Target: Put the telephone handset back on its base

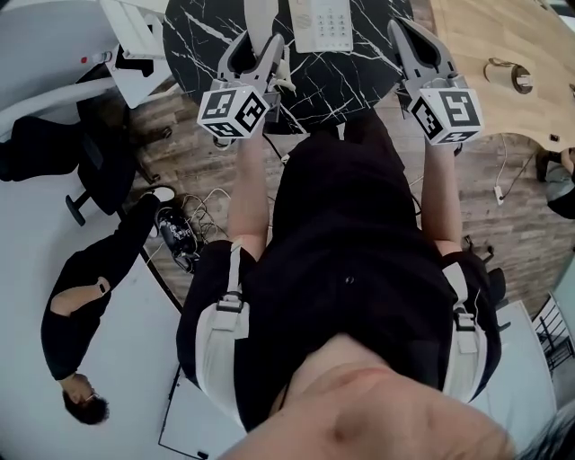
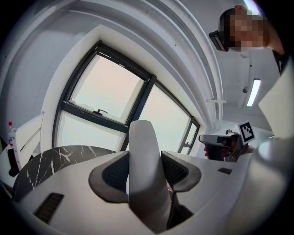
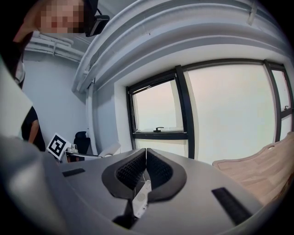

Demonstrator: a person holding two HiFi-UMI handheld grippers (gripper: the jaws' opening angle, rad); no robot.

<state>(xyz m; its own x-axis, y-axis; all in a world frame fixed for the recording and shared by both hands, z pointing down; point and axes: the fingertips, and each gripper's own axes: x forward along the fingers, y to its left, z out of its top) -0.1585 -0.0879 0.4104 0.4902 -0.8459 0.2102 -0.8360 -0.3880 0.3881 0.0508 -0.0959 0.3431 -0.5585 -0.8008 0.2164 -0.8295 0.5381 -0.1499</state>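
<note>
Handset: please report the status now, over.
Left tongs shut on handset, off base. Right tongs shut. Nothing seen blocking on black table.

Handset [image 2: 145, 151]: white, smooth, plain; stands upright, clamped betw. the left claw's [image 2: 144, 176] dark pads, off its base. Base [image 1: 322, 23]: white w/ grid of keypad buttons, lies flat on black marble surface [image 1: 359, 72], just right of the handset, not touching it.
</note>
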